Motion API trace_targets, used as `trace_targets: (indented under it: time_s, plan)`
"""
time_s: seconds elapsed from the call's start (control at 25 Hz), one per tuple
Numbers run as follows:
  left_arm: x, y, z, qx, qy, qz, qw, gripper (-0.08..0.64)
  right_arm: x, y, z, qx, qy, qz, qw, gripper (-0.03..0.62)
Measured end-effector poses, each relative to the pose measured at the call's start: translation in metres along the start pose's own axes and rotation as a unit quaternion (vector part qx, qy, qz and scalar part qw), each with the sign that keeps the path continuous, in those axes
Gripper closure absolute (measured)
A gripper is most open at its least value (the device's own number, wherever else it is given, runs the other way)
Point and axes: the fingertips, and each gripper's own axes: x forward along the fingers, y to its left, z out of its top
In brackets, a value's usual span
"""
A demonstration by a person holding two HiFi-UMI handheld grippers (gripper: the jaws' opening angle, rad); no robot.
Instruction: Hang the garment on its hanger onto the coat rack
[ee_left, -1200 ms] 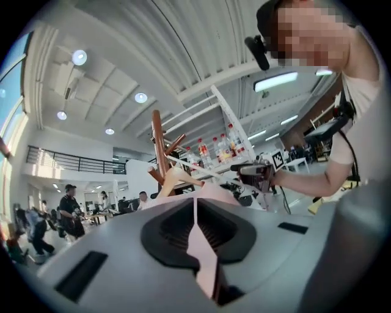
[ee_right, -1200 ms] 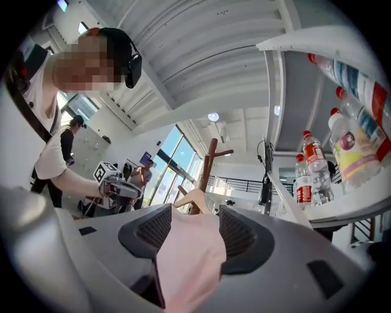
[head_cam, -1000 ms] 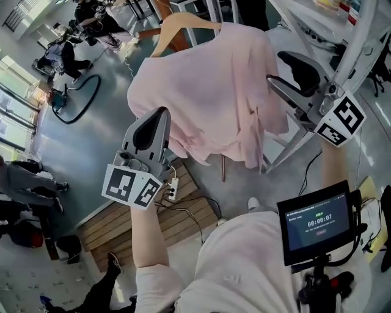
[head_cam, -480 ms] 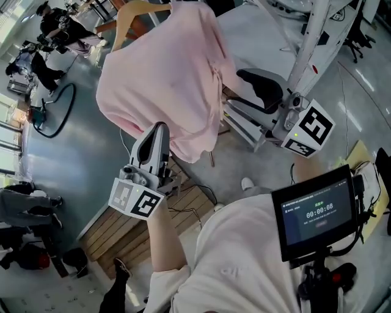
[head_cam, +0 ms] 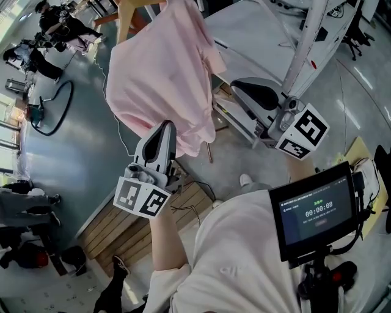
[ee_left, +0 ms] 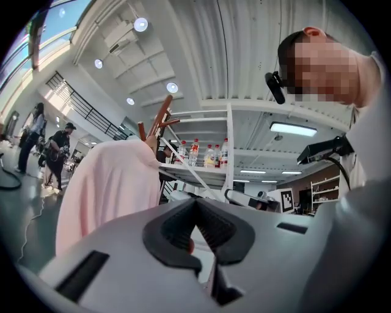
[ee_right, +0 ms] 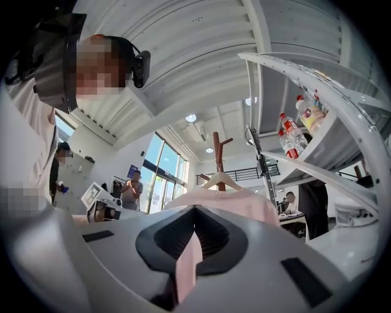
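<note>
A pink garment [head_cam: 160,67] hangs on a wooden hanger [head_cam: 129,13], which sits on the brown wooden coat rack [ee_right: 216,153]. The garment [ee_right: 244,202] and the hanger [ee_right: 221,180] also show just above the jaws in the right gripper view. My left gripper [head_cam: 165,125] is shut and empty, its tip just below the garment's hem. In the left gripper view the garment [ee_left: 104,195] is to the left of the left gripper [ee_left: 195,205]. My right gripper [head_cam: 235,88] is shut beside the garment's right edge. Pink shows through the slit of the right gripper [ee_right: 194,209]; no pinched cloth is visible.
A white metal shelf frame [head_cam: 308,36] with bottles [ee_left: 204,153] stands right of the rack. A wooden pallet [head_cam: 122,226] with a cable lies on the floor below. A timer screen [head_cam: 314,211] is at my right. People stand far off at the upper left.
The right gripper's jaws have closed; they were wide open beside the garment before. The left gripper stayed shut under the hem. The garment has swung a little.
</note>
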Motion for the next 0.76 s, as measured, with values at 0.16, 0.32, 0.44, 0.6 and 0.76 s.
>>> trace_targets:
  time_s: [0.16, 0.32, 0.44, 0.6, 0.76]
  plan:
    - [-0.002, 0.002, 0.001, -0.018, -0.01, 0.001, 0.9998, 0.554, 0.003, 0.004, -0.001, -0.002, 0.003, 0.008, 1.0, 0.583]
    - [0.0, 0.0, -0.002, 0.049, 0.007, 0.013, 0.9987, 0.554, 0.006, 0.006, -0.004, -0.006, 0.008, 0.011, 1.0, 0.583]
    - [0.002, -0.004, -0.003, 0.065, 0.013, 0.007, 0.9978, 0.554, 0.008, 0.008, -0.006, -0.007, 0.011, 0.015, 1.0, 0.583]
    - [0.001, -0.004, -0.007, 0.05, 0.016, 0.008, 0.9986, 0.554, 0.008, 0.012, -0.009, -0.005, 0.013, 0.02, 1.0, 0.583]
    - [0.0, -0.002, -0.007, 0.037, 0.014, 0.009, 0.9992, 0.554, 0.003, 0.012, -0.008, -0.001, 0.011, 0.016, 1.0, 0.583]
